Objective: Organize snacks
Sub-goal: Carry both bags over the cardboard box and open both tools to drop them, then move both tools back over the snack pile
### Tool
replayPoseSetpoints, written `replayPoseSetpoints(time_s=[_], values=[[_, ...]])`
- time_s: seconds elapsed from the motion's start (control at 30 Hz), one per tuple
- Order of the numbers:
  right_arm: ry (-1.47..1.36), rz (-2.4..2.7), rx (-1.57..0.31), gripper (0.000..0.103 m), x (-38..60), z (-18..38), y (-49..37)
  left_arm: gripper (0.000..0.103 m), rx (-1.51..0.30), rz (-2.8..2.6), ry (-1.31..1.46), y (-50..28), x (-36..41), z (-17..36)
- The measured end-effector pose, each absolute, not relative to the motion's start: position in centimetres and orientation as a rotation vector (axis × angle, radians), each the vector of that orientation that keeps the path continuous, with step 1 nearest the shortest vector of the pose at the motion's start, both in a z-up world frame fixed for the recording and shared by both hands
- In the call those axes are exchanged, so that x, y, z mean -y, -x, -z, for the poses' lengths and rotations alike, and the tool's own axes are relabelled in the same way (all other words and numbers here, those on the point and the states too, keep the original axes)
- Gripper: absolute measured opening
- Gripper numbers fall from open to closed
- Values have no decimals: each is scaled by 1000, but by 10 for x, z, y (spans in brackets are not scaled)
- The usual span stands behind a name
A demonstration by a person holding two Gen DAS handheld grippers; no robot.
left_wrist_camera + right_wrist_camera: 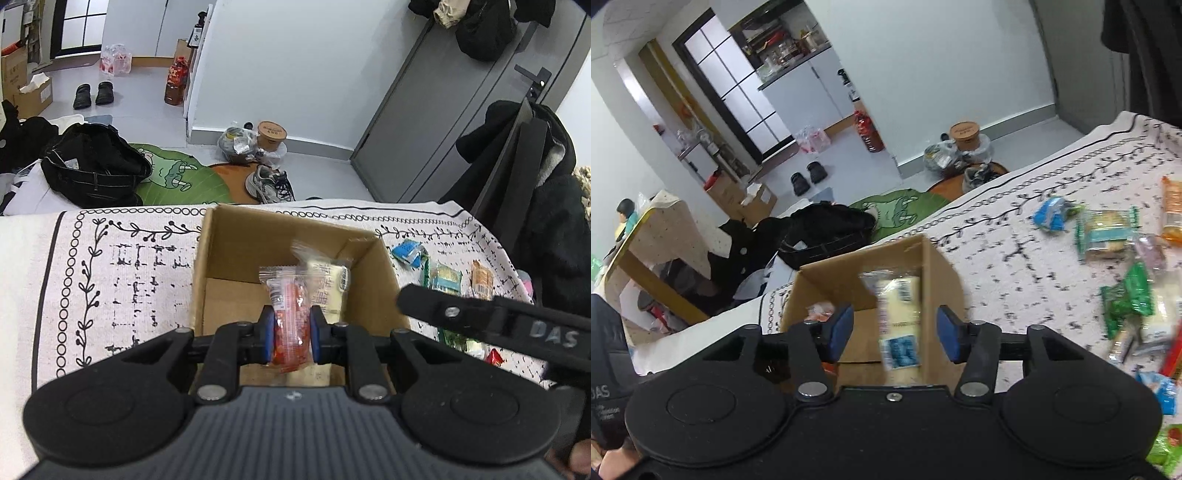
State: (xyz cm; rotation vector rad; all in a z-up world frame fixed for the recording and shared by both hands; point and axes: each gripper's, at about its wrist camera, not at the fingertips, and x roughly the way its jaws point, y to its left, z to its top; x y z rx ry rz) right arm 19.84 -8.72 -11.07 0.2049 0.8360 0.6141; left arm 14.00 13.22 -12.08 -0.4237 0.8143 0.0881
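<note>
An open cardboard box [236, 243] stands on the patterned tablecloth [122, 266]. My left gripper [291, 323] is over the box's near side, shut on a red-orange snack packet [290, 295] that sticks up between its blue pads. A cream packet [328, 284] leans against the box's right wall. In the right wrist view my right gripper [895, 336] is open over the same box [827, 275]. The blurred cream packet [899, 317] hangs in the gap, and neither pad touches it. The red packet [820, 308] shows just left of the left pad.
Loose snacks lie on the cloth right of the box: a blue packet [1051, 214], a cracker pack [1106, 232], a green packet [1130, 295], and others. The table's far edge drops to a floor with shoes [267, 184] and a black bag [96, 166].
</note>
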Motion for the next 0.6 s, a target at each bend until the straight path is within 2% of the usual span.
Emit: replayPoseSetpoints(time_s=[0.17,0.43,0.6], values=[[-216,-574,-836,51,112,113,-194,22,-814,-86,392,-145,-126,123],[-231,-517,-840,54,153,115,-189,49,-838,-108,368,-144,-115,122],[-224,-496,-823,63,175,110,-187,67,-842,-98,311,-139,-93,111]])
